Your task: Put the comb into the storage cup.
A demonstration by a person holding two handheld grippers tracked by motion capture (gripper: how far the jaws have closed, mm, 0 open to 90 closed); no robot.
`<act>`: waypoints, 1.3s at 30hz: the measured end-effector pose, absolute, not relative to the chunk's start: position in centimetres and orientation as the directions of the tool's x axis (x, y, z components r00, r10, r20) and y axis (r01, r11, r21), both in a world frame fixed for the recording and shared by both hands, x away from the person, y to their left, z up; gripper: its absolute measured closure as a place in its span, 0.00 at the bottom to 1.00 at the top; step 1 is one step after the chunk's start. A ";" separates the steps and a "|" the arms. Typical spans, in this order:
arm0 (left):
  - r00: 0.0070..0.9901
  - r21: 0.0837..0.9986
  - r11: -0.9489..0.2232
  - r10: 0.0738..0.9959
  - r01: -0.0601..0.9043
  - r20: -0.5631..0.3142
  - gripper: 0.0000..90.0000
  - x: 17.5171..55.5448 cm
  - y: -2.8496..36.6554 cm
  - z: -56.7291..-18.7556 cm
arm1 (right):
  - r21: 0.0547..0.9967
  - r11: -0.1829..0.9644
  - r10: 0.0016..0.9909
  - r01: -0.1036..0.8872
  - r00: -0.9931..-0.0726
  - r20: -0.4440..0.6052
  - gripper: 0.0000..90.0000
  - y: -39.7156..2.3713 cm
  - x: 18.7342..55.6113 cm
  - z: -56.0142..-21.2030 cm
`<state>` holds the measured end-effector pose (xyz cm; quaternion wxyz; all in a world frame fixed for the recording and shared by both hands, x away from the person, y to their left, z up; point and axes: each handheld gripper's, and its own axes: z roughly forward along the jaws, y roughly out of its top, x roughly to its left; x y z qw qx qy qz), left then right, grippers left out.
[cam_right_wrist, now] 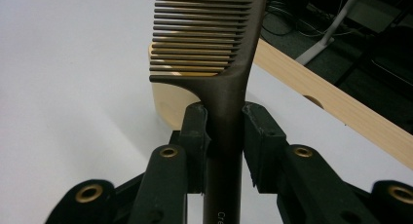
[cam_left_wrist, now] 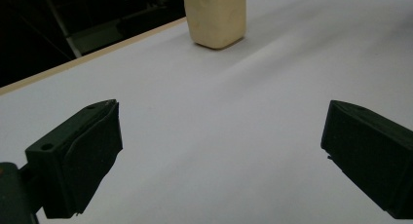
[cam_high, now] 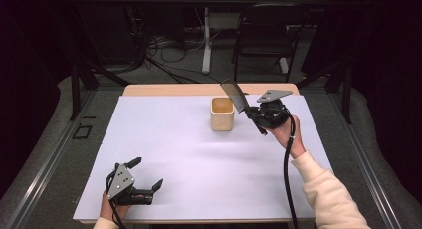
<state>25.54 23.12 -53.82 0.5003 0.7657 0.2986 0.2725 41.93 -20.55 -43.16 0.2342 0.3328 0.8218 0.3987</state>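
A dark comb (cam_right_wrist: 209, 44) with a long handle is clamped between the pads of my right gripper (cam_right_wrist: 225, 136), which is shut on the handle. In the high view that gripper (cam_high: 254, 114) hovers just right of a cream square cup (cam_high: 222, 113), the comb (cam_high: 234, 94) slanting up over the cup's right rim. The cup (cam_left_wrist: 215, 15) stands at the far middle of the white sheet. My left gripper (cam_high: 147, 174) rests low at the near left of the sheet, jaws wide open with nothing between them; its black fingers (cam_left_wrist: 78, 156) frame bare sheet.
A white sheet (cam_high: 199, 159) covers the wooden table (cam_high: 164, 89), whose back edge shows behind the cup. A black chair (cam_high: 263, 35) and a white table leg (cam_high: 206, 40) stand beyond the table on a dark floor with cables.
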 end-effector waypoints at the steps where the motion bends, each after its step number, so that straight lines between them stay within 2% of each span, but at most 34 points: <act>1: 0.673 0.929 -0.321 0.730 0.185 0.118 0.01 25.5 23.1 -53.8 | 0.811 0.463 0.732 0.357 -0.670 -0.124 0.80 -20.5 42.0 -43.1; 39: 0.675 0.931 -0.317 0.729 0.180 0.118 0.01 25.6 23.2 -53.8 | 0.833 0.453 0.728 0.317 -0.671 -0.141 0.80 -18.5 43.4 -42.4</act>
